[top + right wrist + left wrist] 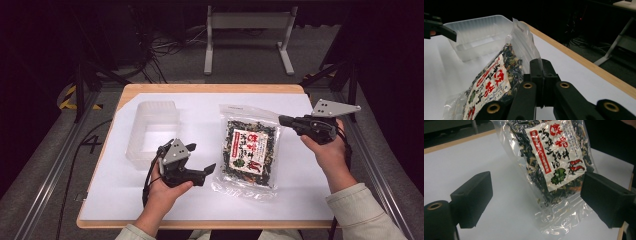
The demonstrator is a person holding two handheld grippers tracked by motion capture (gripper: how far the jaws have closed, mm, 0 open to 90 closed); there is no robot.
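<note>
Bright table, dark surroundings, slight blur

The high view looks down on the table (115, 200); both gripper views sit low, probably close, sharing the bag (554, 162).

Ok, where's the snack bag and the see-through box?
snack bag (250, 150), high view, on its printed label.
see-through box (150, 112), high view, on its far rim.

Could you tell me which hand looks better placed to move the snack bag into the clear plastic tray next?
Probably the right: its tongs are shut on the snack bag's edge. The left tongs are open beside the bag, between it and the tray.
</note>
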